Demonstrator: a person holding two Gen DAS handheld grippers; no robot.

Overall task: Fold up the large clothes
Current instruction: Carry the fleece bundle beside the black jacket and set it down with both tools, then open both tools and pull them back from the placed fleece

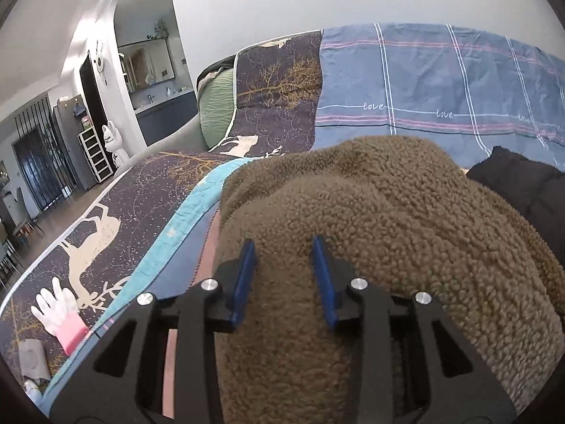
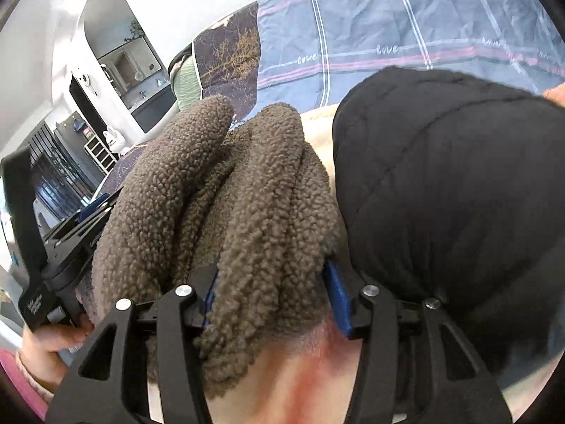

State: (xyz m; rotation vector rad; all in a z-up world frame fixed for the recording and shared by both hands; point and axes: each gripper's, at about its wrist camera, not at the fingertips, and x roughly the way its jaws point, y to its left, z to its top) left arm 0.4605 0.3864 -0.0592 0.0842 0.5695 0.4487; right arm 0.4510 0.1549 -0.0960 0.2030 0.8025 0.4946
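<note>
On the bed, over the patterned quilt (image 1: 116, 212) and against the blue checked sheet (image 1: 441, 81), the brown fleece garment (image 1: 370, 219) is lying in a thick, bunched heap, and I am working at its near edge with both tools. My left gripper (image 1: 284, 247) is hovering with its blue pads partly spread over the top of the pile; fleece is showing between them, but I am not seeing them press into it. My right gripper (image 2: 272, 282) is straddling a fat fold of the same fleece, its jaws partly apart with the fold filling the gap; whether the pads are actually biting I cannot tell, since the left pad is buried in the pile.

I am judging this garment to be soft, bulky and fairly heavy for cloth, springy rather than slippery, so a thin pinch will likely slide off the loops. I am thinking the hem or a seam edge, taken as a single layer, is the better hold than a whole roll.

A black quilted jacket (image 2: 441, 194) is sitting just beside the fleece on its right, touching it. No containers are showing here; a white glove (image 1: 58, 304) is lying loose on the quilt.
</note>
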